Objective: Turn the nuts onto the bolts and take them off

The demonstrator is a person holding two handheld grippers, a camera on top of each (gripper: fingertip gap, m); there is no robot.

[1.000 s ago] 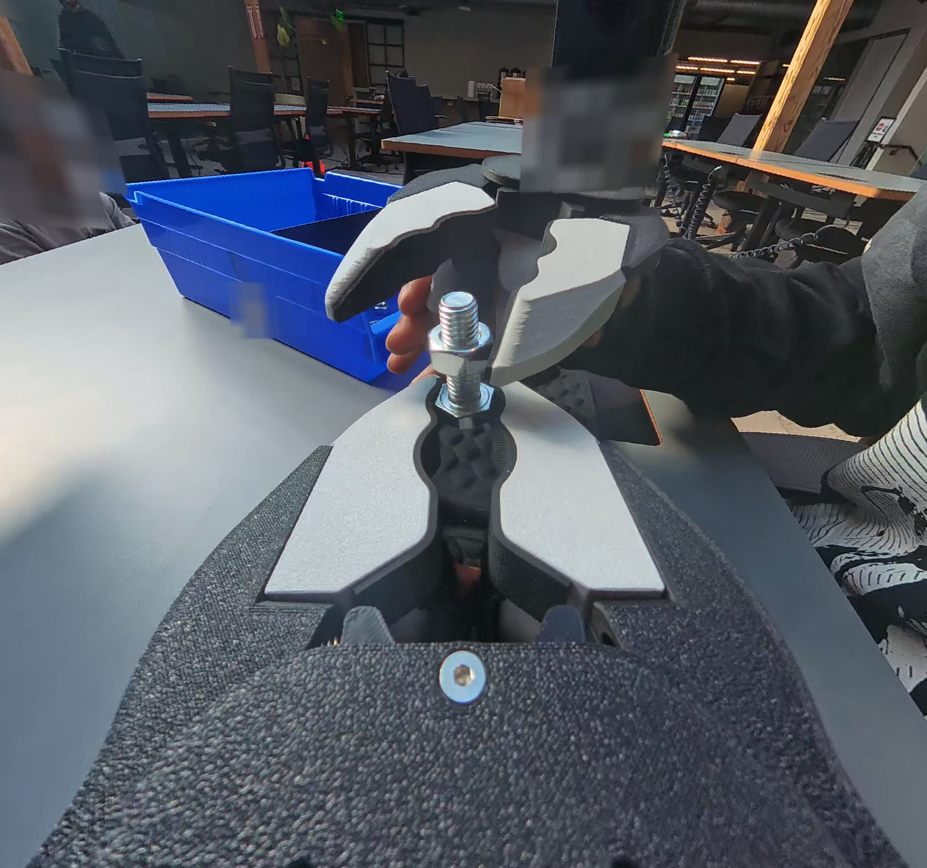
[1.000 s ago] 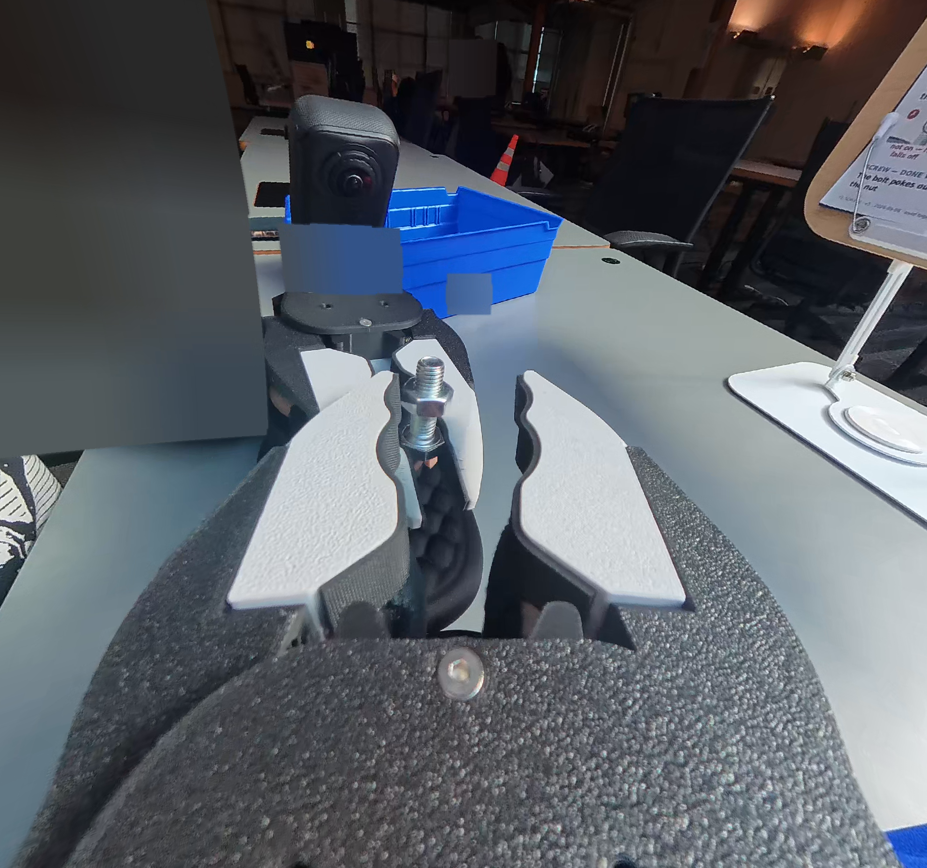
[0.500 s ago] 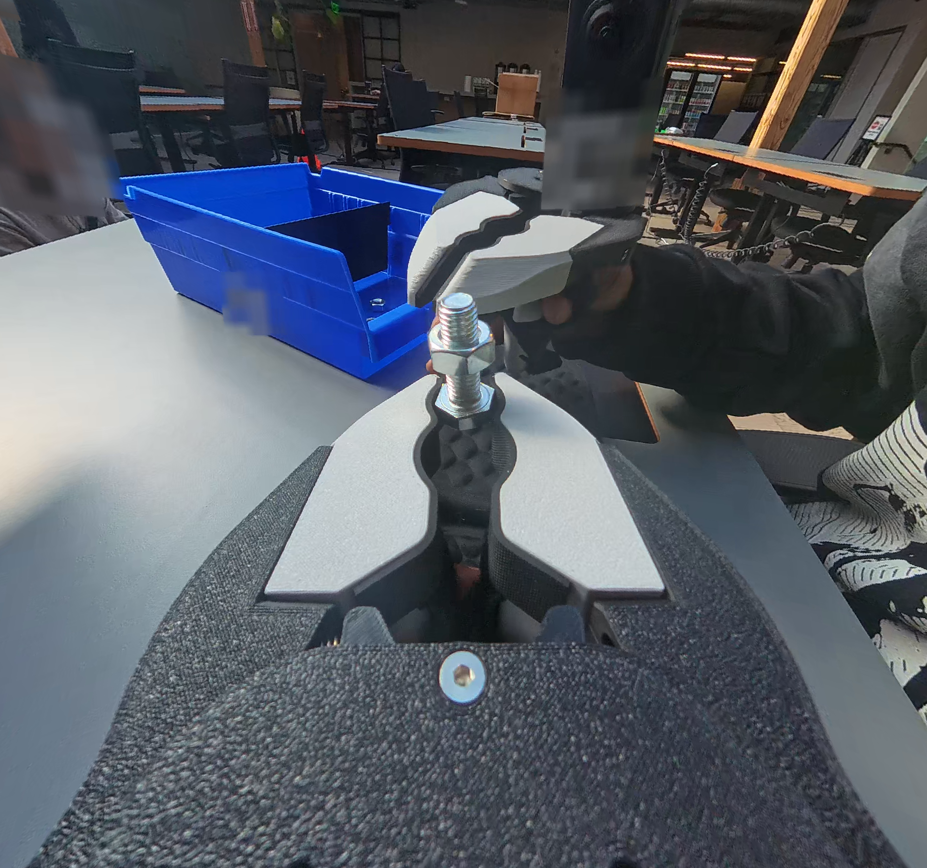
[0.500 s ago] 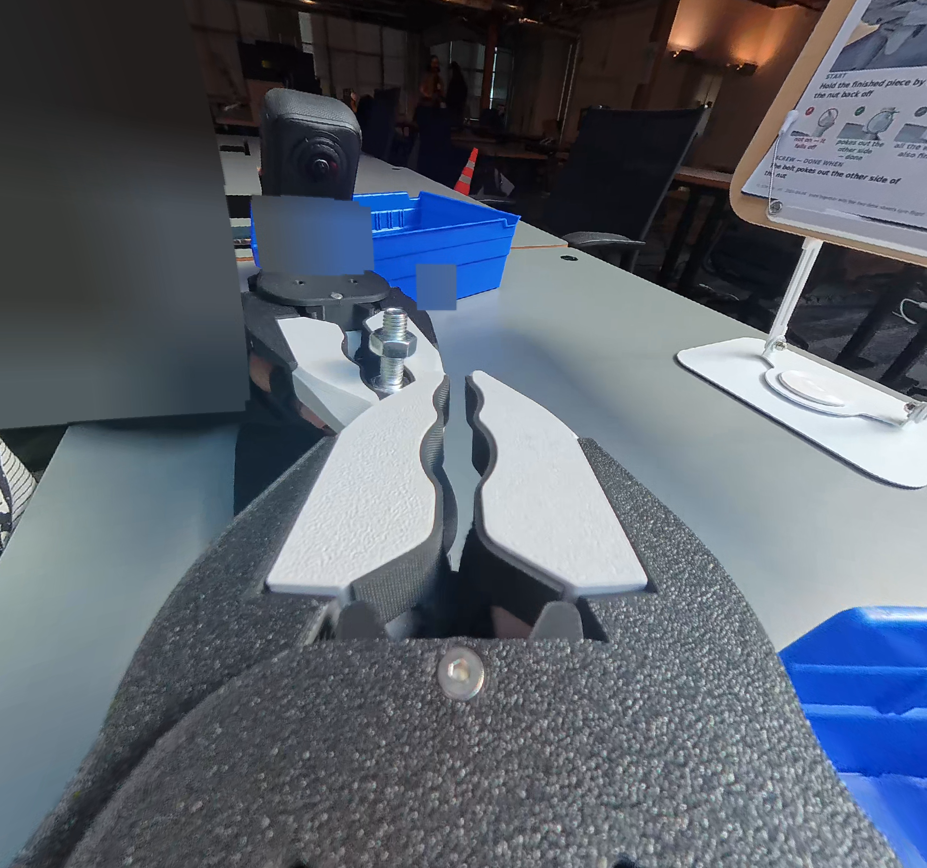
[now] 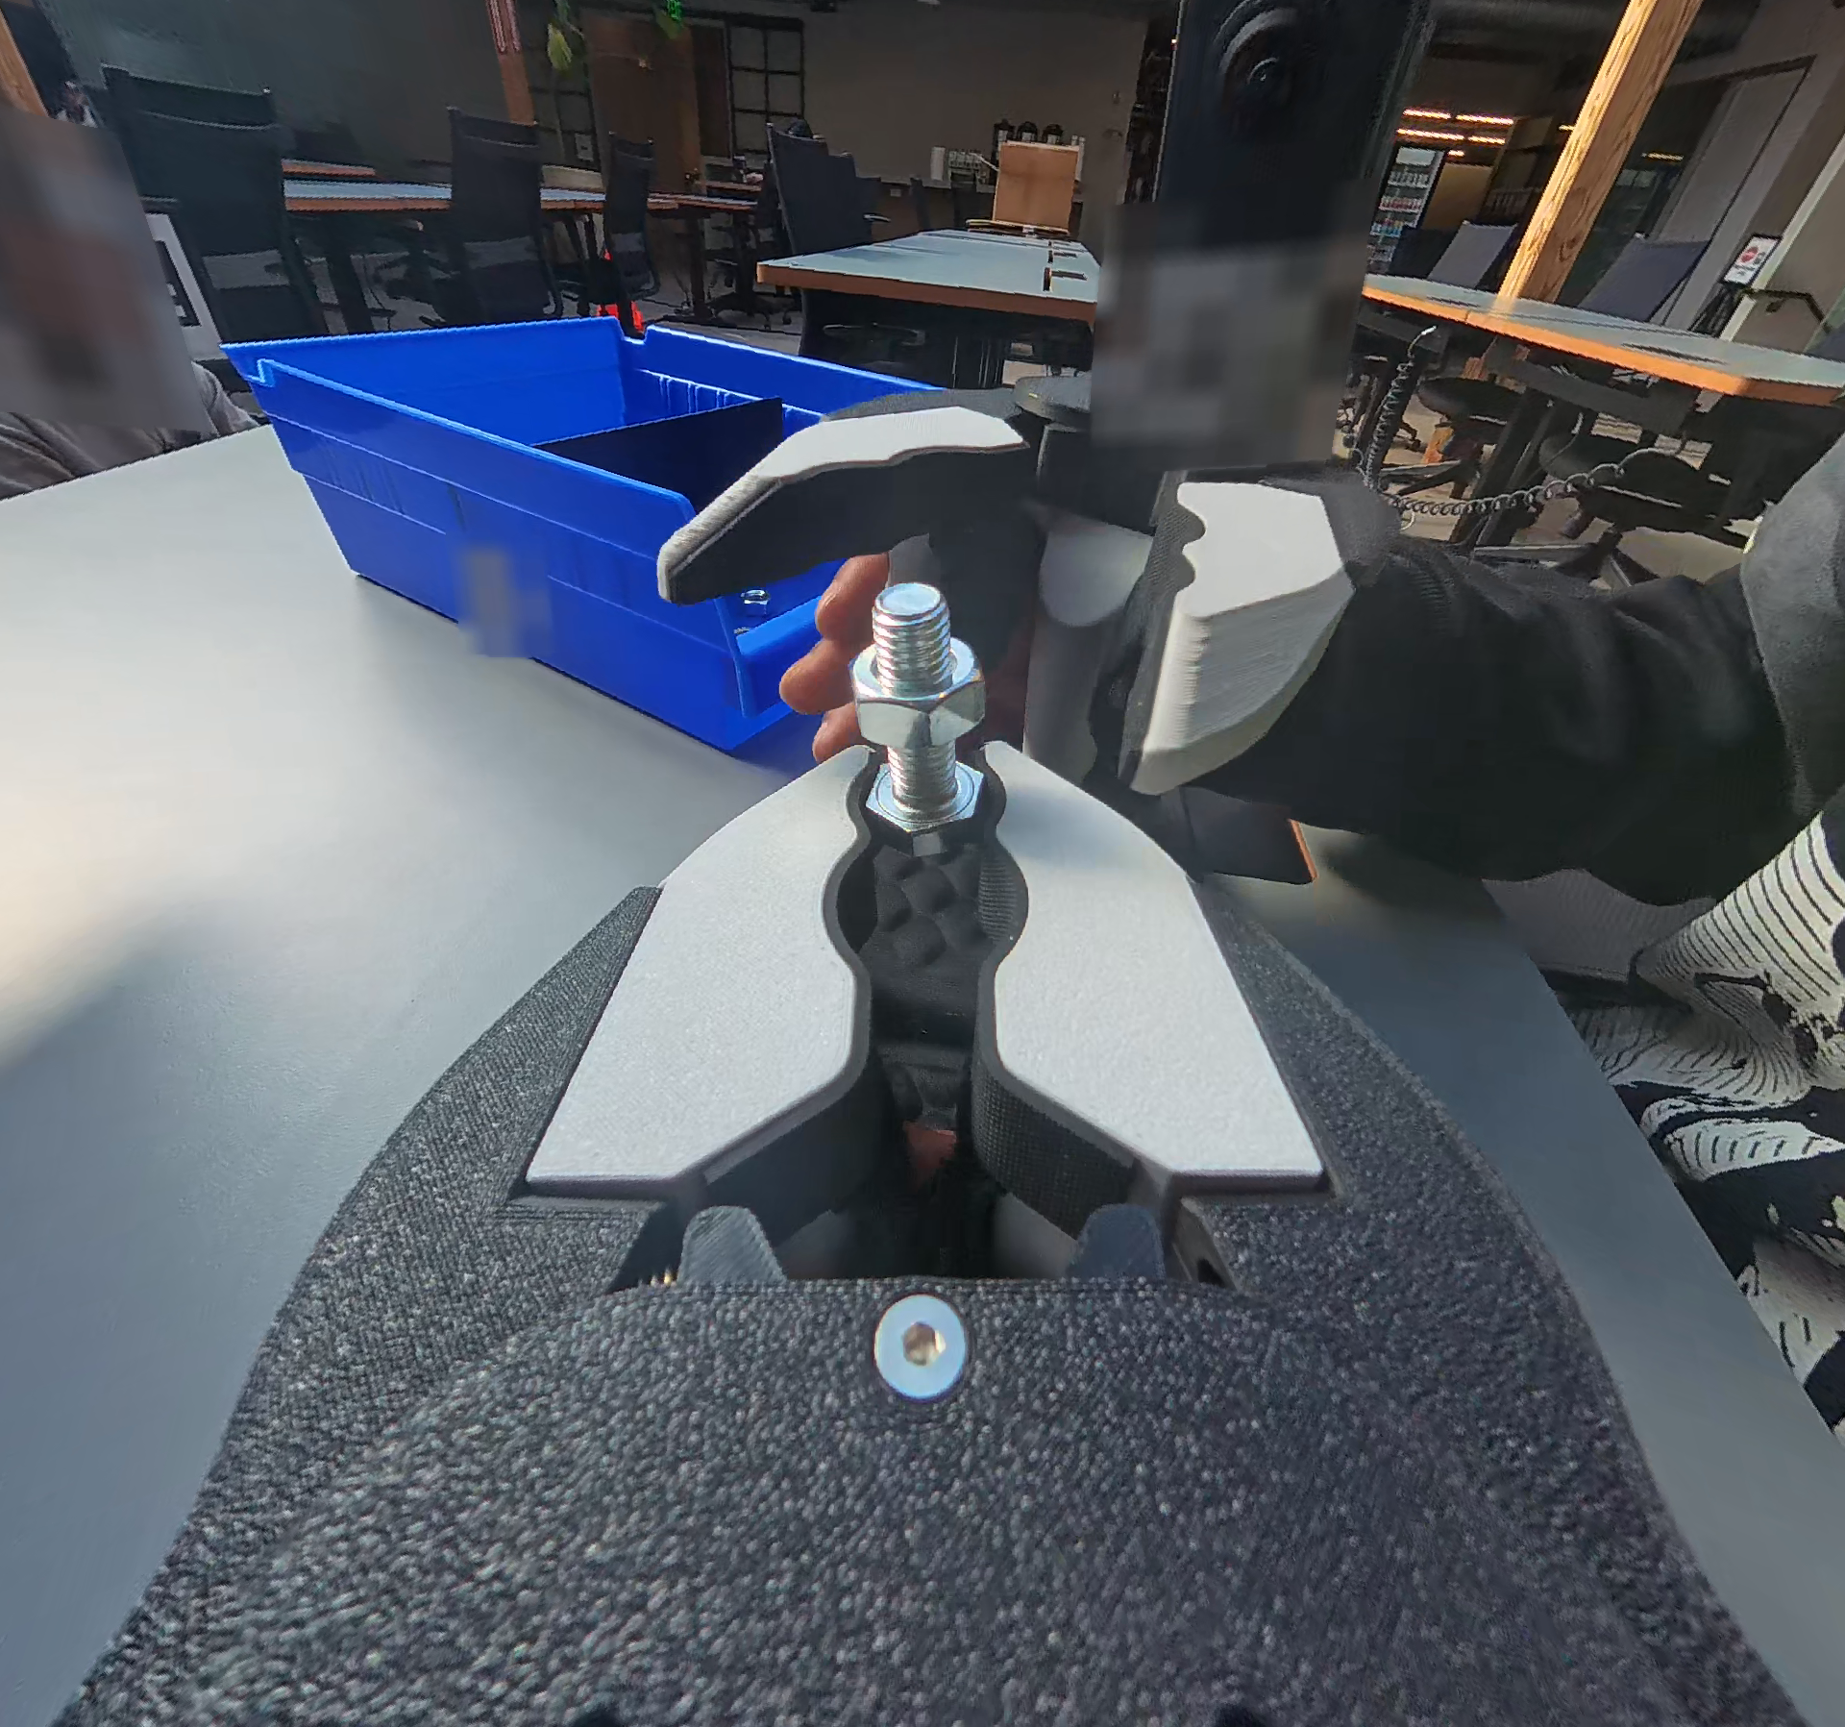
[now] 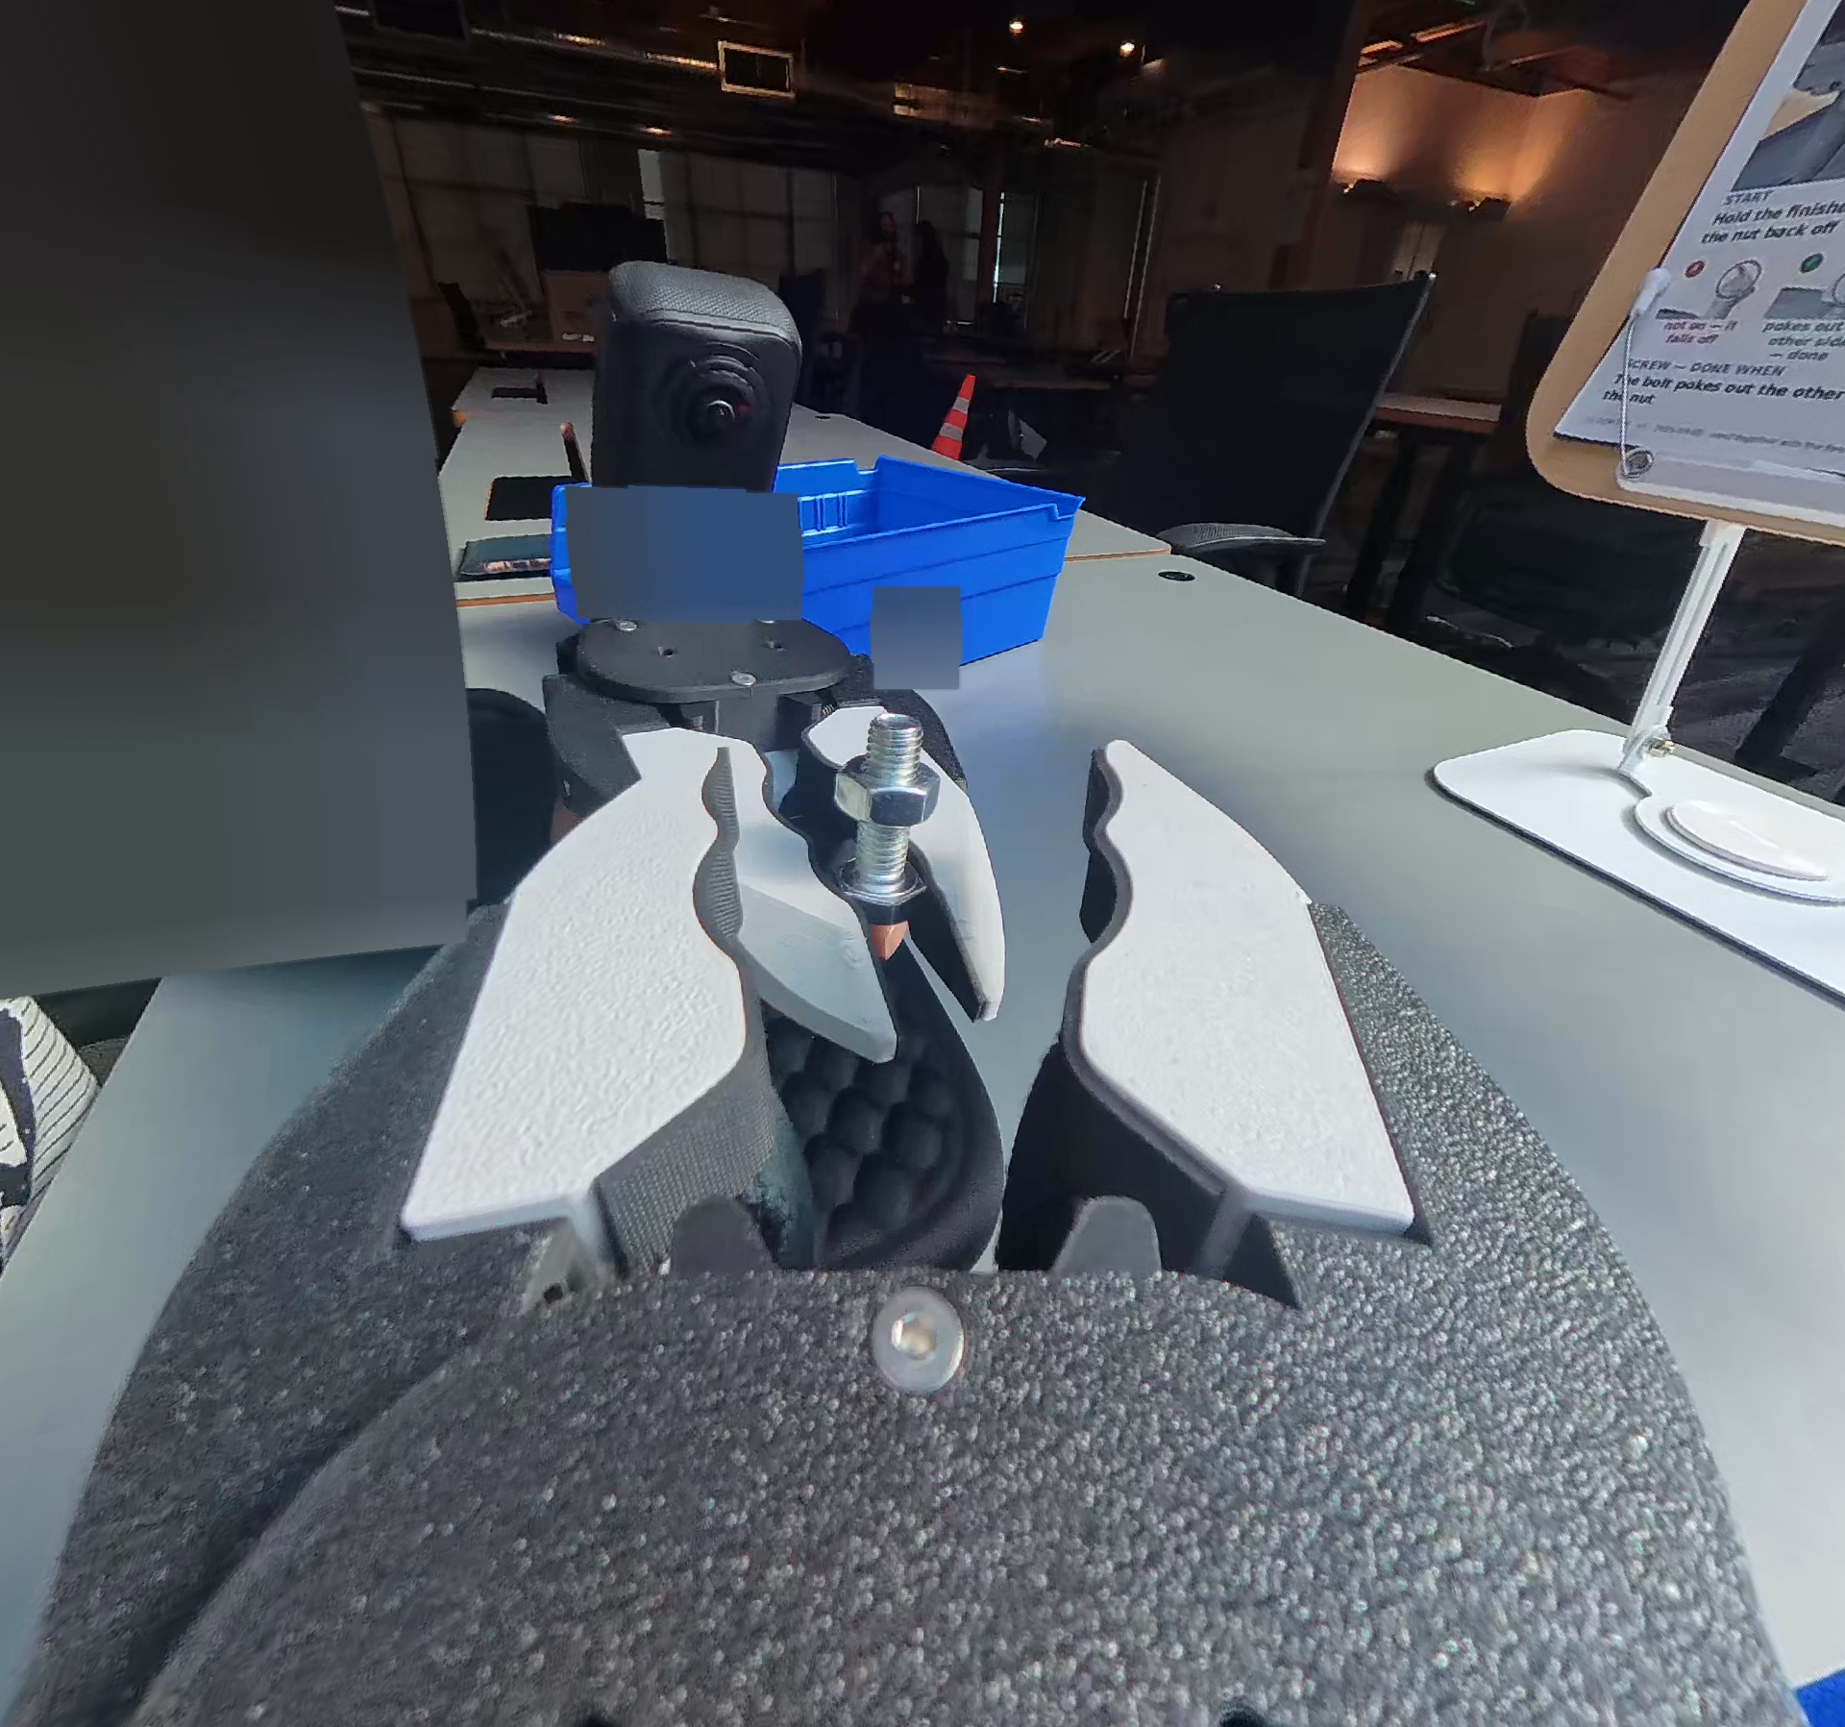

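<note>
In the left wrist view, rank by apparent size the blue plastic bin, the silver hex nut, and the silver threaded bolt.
1. Blue plastic bin, though farther away.
2. Silver threaded bolt, held upright.
3. Silver hex nut, partway along it.

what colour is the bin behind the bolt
Bright blue; the bin shows best in the left wrist view, beyond the bolt.

A grey table [image 5: 250, 780] is seen as the carrying surface, matt and smooth, with sunlight falling across its left part in the left wrist view. A blue plastic bin [image 5: 519, 521] is set directly on it toward the far side; a dark divider is fitted inside the bin, and a small metal piece is seen lying at its near end. In the right wrist view, a white flat stand base [image 6: 1557, 810] is placed on the table at the right, with a thin white post rising from it to a sign board [image 6: 1697, 301].
</note>
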